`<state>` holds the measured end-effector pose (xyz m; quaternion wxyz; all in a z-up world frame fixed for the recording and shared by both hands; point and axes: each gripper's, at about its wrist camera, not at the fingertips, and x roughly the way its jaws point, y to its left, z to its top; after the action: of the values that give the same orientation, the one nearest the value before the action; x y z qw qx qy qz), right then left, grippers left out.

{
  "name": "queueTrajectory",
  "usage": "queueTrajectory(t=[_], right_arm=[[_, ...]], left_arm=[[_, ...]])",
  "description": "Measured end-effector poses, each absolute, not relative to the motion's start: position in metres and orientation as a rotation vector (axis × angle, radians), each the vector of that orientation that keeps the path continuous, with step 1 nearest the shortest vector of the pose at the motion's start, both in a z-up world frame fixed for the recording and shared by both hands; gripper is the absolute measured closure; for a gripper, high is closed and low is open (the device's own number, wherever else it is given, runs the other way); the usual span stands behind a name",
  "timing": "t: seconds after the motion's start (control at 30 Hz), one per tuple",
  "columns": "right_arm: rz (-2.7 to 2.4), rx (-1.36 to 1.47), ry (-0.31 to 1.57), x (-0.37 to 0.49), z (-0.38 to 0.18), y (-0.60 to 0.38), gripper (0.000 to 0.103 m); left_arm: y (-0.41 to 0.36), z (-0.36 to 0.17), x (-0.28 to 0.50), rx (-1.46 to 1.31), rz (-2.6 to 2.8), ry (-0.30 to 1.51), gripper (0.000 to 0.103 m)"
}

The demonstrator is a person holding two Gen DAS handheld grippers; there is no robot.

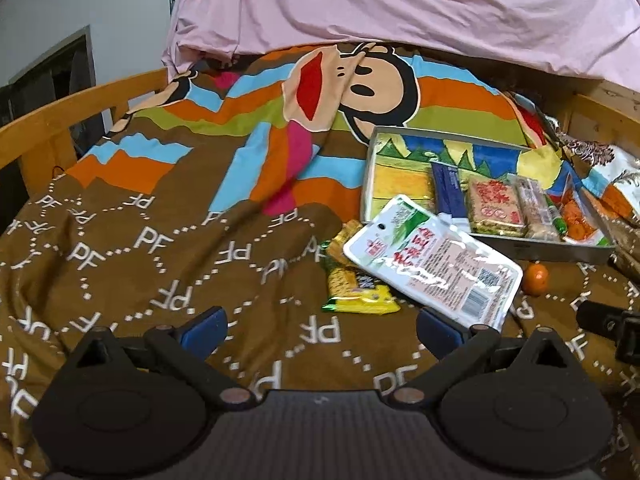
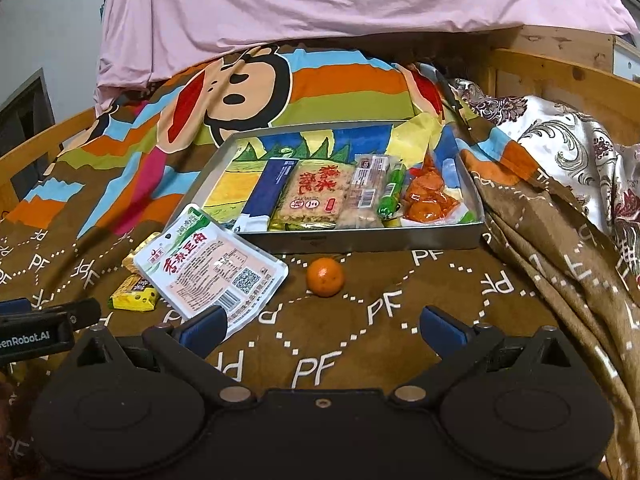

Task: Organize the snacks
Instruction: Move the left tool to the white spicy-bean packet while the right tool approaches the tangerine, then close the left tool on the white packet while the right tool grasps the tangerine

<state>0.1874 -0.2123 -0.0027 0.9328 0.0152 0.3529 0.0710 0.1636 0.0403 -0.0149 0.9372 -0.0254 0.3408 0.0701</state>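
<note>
A shallow metal tray lies on the bed and holds a blue pack, a rice-cracker pack, a clear wrapped bar, a green stick and orange snacks. In front of it, on the brown blanket, a white flat packet lies over a yellow snack bag. A small orange sits right of them. My left gripper is open and empty, near the packet's corner. My right gripper is open and empty, just short of the orange.
A wooden bed rail runs along both sides. A pink sheet hangs at the back. A floral cloth is bunched right of the tray. The other gripper's body shows at the left edge of the right wrist view.
</note>
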Motion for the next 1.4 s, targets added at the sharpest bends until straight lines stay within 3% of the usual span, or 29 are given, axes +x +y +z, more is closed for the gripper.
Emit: queueTrajectory(t=[0.43, 1.03, 1.4], right_arm=[[0.173, -0.113, 0.655, 0.243, -0.003, -0.233, 0.001], [0.150, -0.024, 0.704, 0.277, -0.029, -0.251, 0.001], [0.217, 0.034, 0.749, 0.279, -0.045, -0.255, 0.001]], left_arm=[[0.007, -0.014, 0.199, -0.093, 0.204, 0.735, 0.001], [-0.025, -0.035, 0.238, -0.072, 0.279, 0.812, 0.001], [-0.026, -0.047, 0.265, -0.283, 0.233, 0.865, 0.001]])
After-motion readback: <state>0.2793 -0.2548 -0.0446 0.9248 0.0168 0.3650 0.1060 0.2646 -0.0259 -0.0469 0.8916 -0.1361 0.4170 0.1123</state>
